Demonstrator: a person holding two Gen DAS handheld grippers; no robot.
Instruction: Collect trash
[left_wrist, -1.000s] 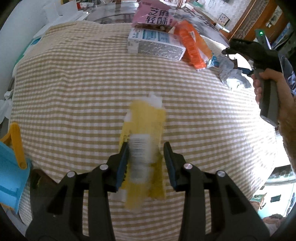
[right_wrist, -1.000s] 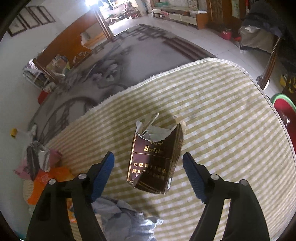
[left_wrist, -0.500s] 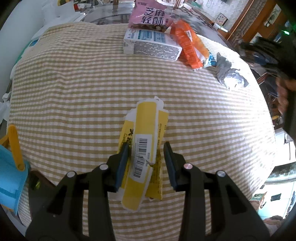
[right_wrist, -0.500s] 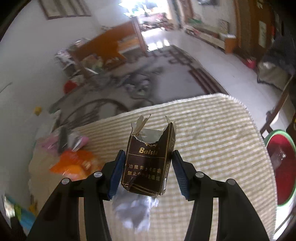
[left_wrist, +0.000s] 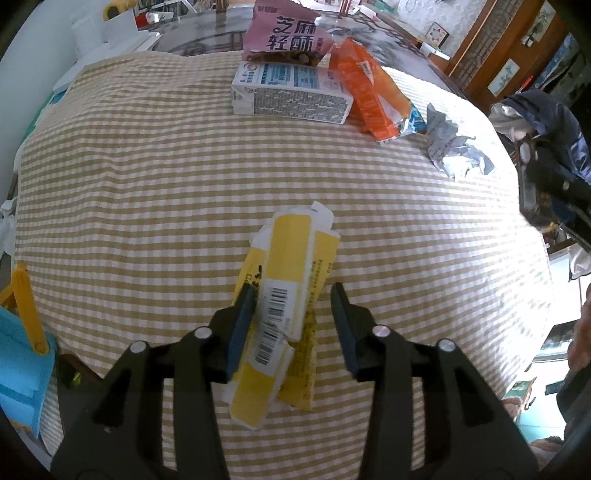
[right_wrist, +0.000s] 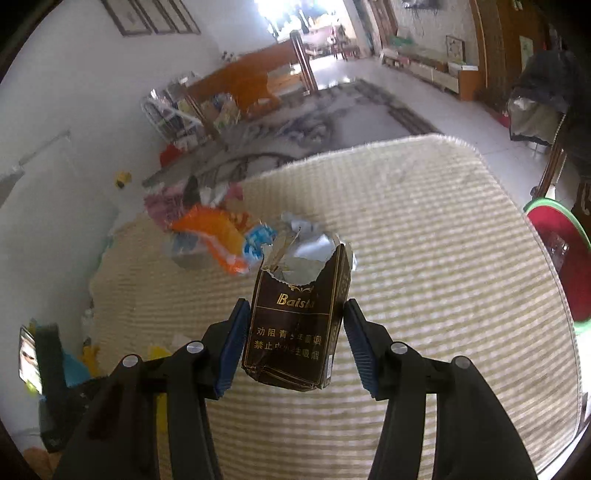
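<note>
- We've got the torn brown cigarette pack (right_wrist: 297, 325) pinched between the right gripper's (right_wrist: 295, 343) blue pads, upright, ripped foil top pointing away from us. It looks lifted clear of the checked tablecloth (right_wrist: 443, 258).
- The yellow wrapper (left_wrist: 284, 306) sits between the left gripper's (left_wrist: 291, 328) pads, but those jaws are opening: the left pad touches its edge and the right one stands off with a visible gap. We'd say it's lying loose on the cloth, not held.
- Ahead of the left gripper, well apart: a white carton (left_wrist: 291, 94), an orange snack bag (left_wrist: 365, 92), a pink packet (left_wrist: 284, 33) and crumpled silver foil (left_wrist: 454, 147).
- Off to the right of the right gripper there's a red basin with a green rim (right_wrist: 565, 258), maybe the trash spot, but we can't tell.
- Our tip: keep the pack squeezed evenly and level so the foil doesn't spill. Don't lift the left side until both pads really bite the wrapper's middle.
</note>
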